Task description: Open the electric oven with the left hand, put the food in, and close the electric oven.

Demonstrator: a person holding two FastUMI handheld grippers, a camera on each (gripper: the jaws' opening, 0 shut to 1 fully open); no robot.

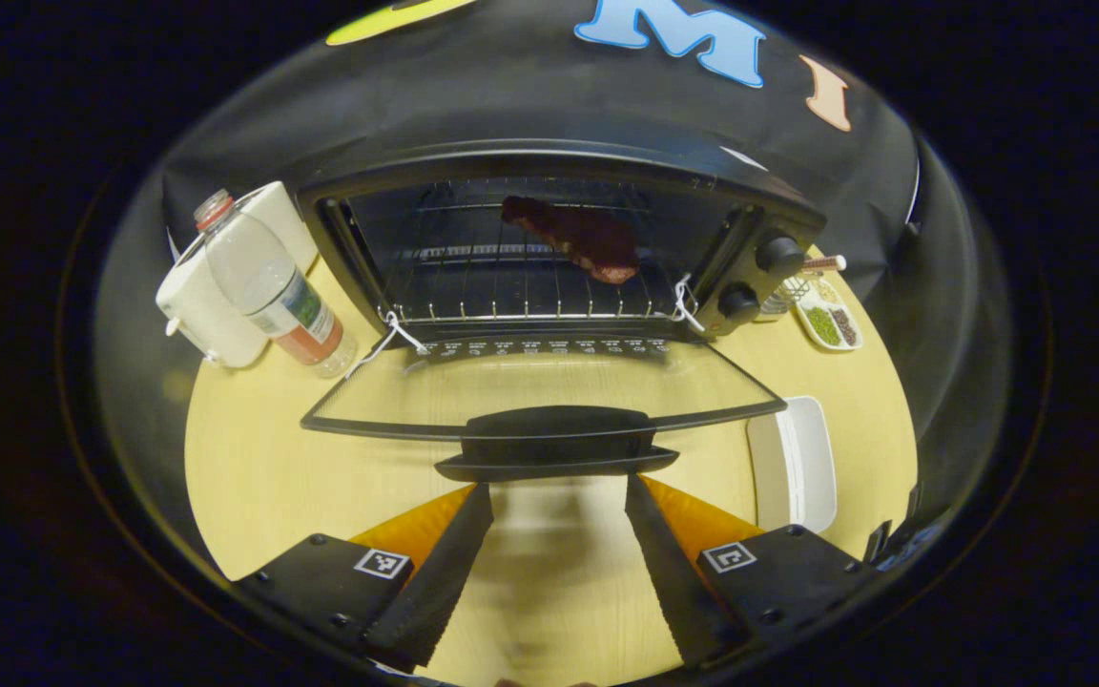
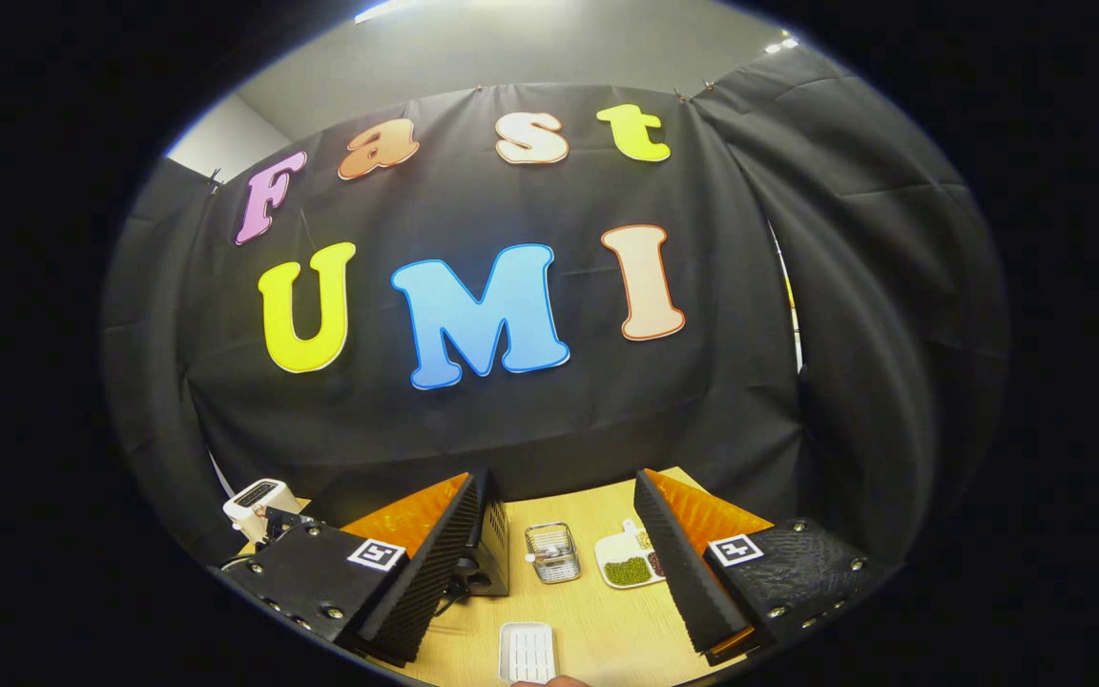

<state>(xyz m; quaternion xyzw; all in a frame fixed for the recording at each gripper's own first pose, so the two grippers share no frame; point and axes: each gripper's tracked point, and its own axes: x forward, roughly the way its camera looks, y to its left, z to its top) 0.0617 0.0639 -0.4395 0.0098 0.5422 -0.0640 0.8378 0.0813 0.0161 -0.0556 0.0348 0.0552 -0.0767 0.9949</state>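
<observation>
- With the oven door lying flat and the food already on the wire rack inside the electric oven, the step judged to remain is closing the door.
- Controlling relation: the door handle lies directly ahead of the left gripper, just beyond its fingertips and not touching them.
- Handle axis: the handle runs crosswise to the line of the fingers, and it is centred on the gap between them.
- Left gripper state: fingers spread wide with nothing between them; bare table shows through the gap.
- Right gripper state: fingers likewise spread and holding nothing. It sits higher and faces the booth wall, with the oven's side panel just behind its left finger.
- Nearer hand: the left gripper is clearly closer to the handle, which matches the task's assignment of the door to the left hand.
- Judged requirement for the coming move: advance to the handle, get beneath or around its front edge, then swing the door up on the hinge at the oven's lower front.
- Food position: toward the back right of the rack, well clear of the door's arc.
- Nearby items: a water bottle and a white appliance stand left of the oven; a white tray lies just right of the door; a small dish sits by the control knobs. None appears to block the door's path.
</observation>
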